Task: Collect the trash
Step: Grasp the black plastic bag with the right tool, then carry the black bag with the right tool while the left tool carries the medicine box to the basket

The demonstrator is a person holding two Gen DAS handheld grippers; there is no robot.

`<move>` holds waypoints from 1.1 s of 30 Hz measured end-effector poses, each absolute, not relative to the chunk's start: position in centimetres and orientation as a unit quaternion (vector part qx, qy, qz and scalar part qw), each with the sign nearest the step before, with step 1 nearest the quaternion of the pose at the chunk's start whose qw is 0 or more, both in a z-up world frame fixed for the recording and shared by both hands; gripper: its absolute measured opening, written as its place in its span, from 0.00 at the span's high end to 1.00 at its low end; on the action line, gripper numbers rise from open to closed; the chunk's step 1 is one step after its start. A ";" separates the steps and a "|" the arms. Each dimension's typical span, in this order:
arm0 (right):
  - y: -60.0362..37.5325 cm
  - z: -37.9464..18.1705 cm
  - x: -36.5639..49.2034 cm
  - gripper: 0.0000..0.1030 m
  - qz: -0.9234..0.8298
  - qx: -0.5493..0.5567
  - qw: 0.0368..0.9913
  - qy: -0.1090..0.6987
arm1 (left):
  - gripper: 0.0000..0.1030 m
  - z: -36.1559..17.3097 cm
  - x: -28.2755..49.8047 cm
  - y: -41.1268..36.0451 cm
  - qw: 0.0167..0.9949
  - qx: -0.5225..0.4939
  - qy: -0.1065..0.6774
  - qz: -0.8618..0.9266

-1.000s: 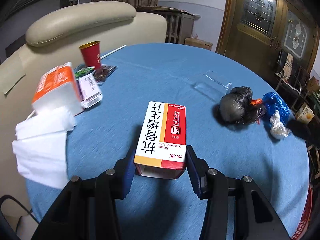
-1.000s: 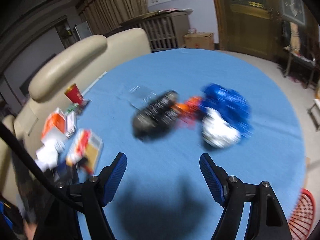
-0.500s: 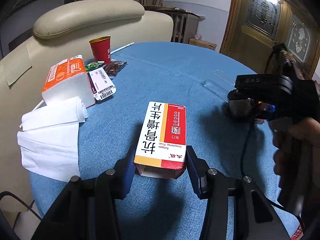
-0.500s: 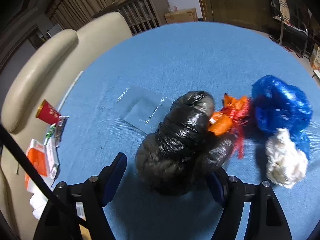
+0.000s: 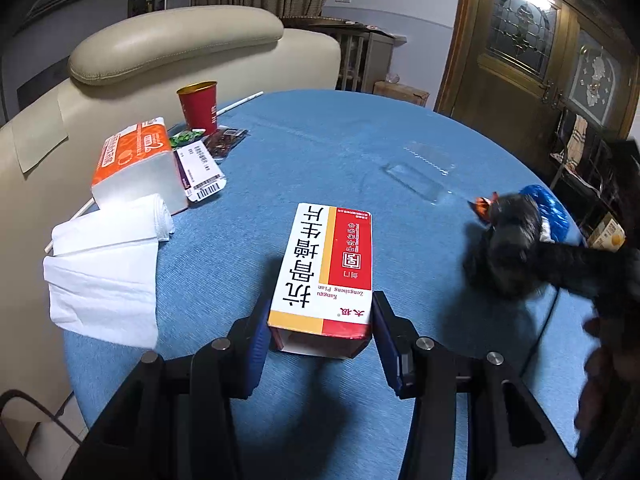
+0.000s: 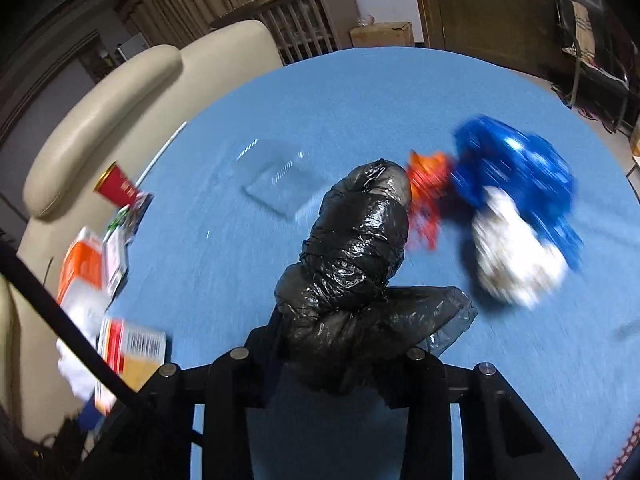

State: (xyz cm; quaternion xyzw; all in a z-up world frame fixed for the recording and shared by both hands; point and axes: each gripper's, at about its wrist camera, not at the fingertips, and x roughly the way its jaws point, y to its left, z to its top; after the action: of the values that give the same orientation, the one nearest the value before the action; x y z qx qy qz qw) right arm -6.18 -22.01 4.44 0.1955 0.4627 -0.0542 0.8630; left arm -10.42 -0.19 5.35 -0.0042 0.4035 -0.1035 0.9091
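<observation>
My left gripper [image 5: 320,332] is shut on a white, red and yellow medicine box [image 5: 326,268], held over the blue round table [image 5: 320,152]. My right gripper [image 6: 340,344] is shut on a crumpled black plastic bag [image 6: 356,248] and holds it above the table; the bag also shows blurred in the left wrist view [image 5: 508,244]. Behind it lie an orange scrap [image 6: 430,176], a blue bag [image 6: 516,168] and a white wad [image 6: 512,252].
A clear plastic tray [image 5: 420,168] lies mid-table. At the left are a red cup [image 5: 199,106], an orange tissue pack [image 5: 136,164], small wrappers [image 5: 228,142] and white napkins [image 5: 104,268]. A cream sofa [image 5: 172,40] stands behind the table.
My right gripper has closed on the black bag and lifted it off the table toward me. My left gripper still holds the box in the same place.
</observation>
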 end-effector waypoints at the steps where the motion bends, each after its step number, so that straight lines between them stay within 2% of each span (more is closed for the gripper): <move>1: -22.1 4.6 -7.3 0.62 -0.051 0.196 0.864 0.460 | 0.52 5.5 -10.8 -0.5 0.909 -0.005 0.403 -0.106; 11: -23.1 5.4 -19.2 0.62 -0.035 0.212 0.876 0.432 | 0.52 6.8 -15.4 -3.7 0.909 0.018 0.394 -0.134; 18: -25.0 6.4 -24.4 0.62 -0.055 0.226 0.886 0.401 | 0.52 7.7 -18.3 -5.8 0.907 0.037 0.388 -0.158; 33: -27.2 7.1 -29.0 0.62 -0.085 0.227 0.896 0.372 | 0.52 8.3 -21.5 -9.9 0.902 0.083 0.378 -0.194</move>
State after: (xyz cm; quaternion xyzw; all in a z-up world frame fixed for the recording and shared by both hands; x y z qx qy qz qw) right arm -29.02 -27.22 7.05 0.2274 0.3723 -0.0846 0.8958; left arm -21.47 -9.88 8.31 0.0826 0.3776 -0.1940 0.9016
